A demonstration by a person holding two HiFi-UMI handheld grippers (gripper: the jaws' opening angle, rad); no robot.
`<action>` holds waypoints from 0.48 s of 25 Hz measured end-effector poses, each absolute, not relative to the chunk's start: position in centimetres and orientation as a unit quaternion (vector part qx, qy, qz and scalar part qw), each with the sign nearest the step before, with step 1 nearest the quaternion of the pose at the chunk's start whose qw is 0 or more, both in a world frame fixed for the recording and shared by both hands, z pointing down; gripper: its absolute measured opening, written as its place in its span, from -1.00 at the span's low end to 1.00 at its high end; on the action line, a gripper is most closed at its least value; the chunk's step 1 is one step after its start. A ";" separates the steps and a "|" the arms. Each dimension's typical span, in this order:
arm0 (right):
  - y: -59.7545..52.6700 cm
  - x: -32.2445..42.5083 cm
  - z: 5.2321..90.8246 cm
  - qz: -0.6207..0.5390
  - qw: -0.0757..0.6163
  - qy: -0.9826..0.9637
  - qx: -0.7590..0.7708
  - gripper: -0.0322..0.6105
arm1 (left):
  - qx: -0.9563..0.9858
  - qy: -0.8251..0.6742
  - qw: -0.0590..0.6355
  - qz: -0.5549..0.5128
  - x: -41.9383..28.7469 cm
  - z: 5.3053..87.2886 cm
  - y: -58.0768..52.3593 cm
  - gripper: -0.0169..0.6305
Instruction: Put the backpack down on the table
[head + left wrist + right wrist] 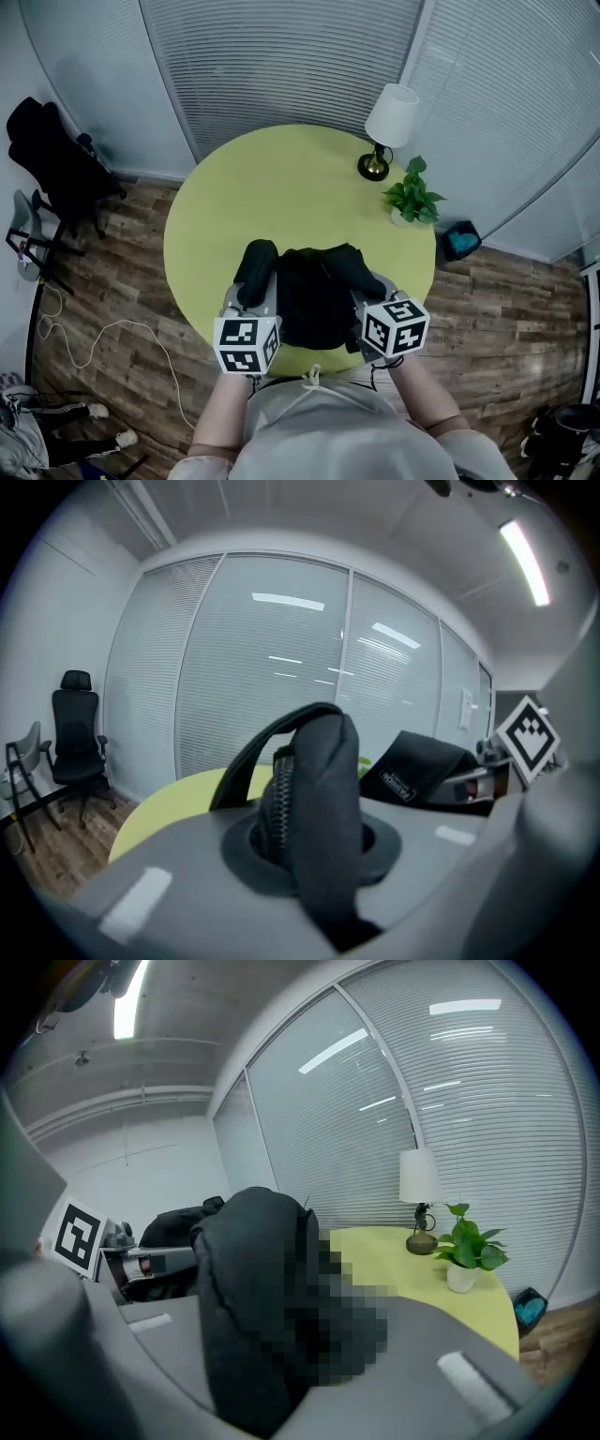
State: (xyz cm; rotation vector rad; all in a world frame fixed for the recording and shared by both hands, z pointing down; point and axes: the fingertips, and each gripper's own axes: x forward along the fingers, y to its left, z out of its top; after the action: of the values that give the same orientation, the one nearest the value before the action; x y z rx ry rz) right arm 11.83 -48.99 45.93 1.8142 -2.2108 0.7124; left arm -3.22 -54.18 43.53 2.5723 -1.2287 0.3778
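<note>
The black backpack (314, 291) is held between both grippers over the near edge of the round yellow-green table (281, 187). I cannot tell whether its bottom touches the tabletop. My left gripper (255, 286) is shut on a padded black fold with a zipper (314, 808) at the pack's left side. My right gripper (372, 291) is shut on a thick black part of the pack (248, 1288) at its right side. In the left gripper view the right gripper's marker cube (527, 742) shows beyond the pack.
A white-shaded lamp (386, 127) and a small potted plant (412, 192) stand at the table's far right. A black office chair (56, 159) is on the wooden floor at left, a teal object (461, 241) at right, a white cable (94, 337) near left. Blinds close off the back.
</note>
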 end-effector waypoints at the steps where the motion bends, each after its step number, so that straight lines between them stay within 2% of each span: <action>1: -50.3 12.0 46.1 0.240 0.097 -0.744 0.616 -0.81 | 0.888 -0.420 0.131 0.130 -3.1 43.7 -55.6 -0.83; 12: -62.4 13.5 48.2 0.211 0.133 -0.732 0.634 -0.81 | 0.891 -0.416 0.128 0.128 -1.4 46.6 -68.0 -0.83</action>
State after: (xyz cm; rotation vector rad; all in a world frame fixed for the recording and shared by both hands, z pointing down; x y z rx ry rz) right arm 13.47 -62.44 48.20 1.8385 -2.1230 0.6132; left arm -1.37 -67.95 46.55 2.5938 -1.2092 0.3719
